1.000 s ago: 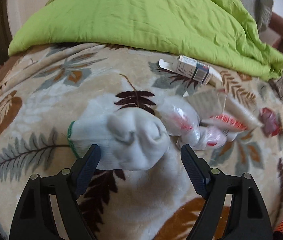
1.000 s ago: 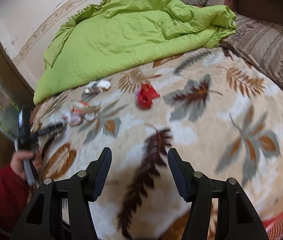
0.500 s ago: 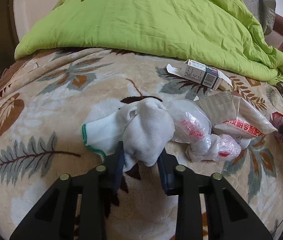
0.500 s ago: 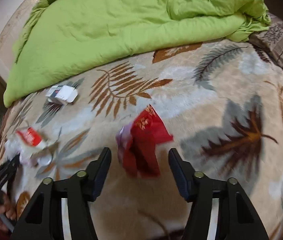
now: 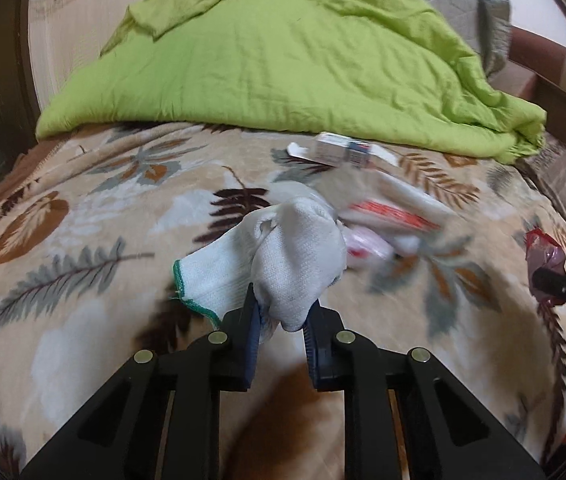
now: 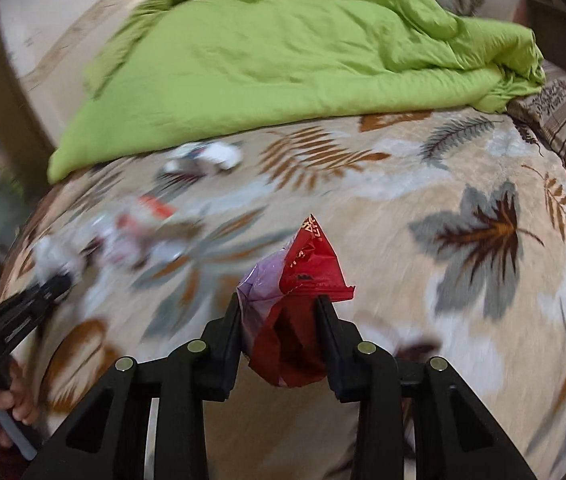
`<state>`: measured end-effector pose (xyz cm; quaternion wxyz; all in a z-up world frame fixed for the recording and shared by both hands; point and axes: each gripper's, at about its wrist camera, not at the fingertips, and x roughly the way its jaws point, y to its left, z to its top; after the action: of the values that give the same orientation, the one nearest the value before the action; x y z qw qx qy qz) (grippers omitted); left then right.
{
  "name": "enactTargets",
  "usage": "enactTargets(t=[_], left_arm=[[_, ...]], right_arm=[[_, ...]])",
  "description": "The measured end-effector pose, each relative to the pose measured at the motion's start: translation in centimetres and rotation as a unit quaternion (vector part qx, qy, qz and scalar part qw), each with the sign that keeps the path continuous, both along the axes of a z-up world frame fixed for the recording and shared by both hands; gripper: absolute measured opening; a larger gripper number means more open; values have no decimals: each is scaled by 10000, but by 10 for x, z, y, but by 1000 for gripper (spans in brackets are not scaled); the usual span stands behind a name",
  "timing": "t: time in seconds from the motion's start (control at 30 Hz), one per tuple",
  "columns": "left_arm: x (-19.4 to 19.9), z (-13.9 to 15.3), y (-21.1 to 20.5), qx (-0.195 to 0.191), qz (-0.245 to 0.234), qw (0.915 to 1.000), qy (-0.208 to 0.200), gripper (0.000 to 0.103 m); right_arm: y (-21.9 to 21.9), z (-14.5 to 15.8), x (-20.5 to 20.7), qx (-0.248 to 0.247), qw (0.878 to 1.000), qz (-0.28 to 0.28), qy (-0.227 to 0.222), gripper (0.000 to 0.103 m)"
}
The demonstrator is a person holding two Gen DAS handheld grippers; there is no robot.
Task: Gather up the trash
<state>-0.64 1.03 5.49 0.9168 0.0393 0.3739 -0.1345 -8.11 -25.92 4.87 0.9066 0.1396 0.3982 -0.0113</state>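
left gripper point(image 5: 281, 312) clamps white glove point(image 5: 283, 256) | right gripper point(image 6: 279, 320) clamps red wrapper point(image 6: 303, 276)

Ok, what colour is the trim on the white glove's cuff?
Green, along the cuff edge of the white glove; clearest in the left wrist view.

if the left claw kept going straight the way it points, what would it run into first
Probably the loose pile of plastic wrappers lying just beyond the white glove that the left claw already grips. The small carton and green quilt lie further along. The blur makes depth uncertain.
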Motion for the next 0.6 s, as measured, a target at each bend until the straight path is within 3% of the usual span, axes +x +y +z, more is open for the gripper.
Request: enactTargets(t=[0.27, 0.6], left_arm=[[-78, 19, -16, 223, -296, 9991, -229, 18], [-135, 39, -31, 454, -608, 9955, -570, 18]], right_arm=[[42, 14, -74, -91, 9992, 299, -262, 38], [33, 11, -122, 2, 9986, 83, -516, 38]])
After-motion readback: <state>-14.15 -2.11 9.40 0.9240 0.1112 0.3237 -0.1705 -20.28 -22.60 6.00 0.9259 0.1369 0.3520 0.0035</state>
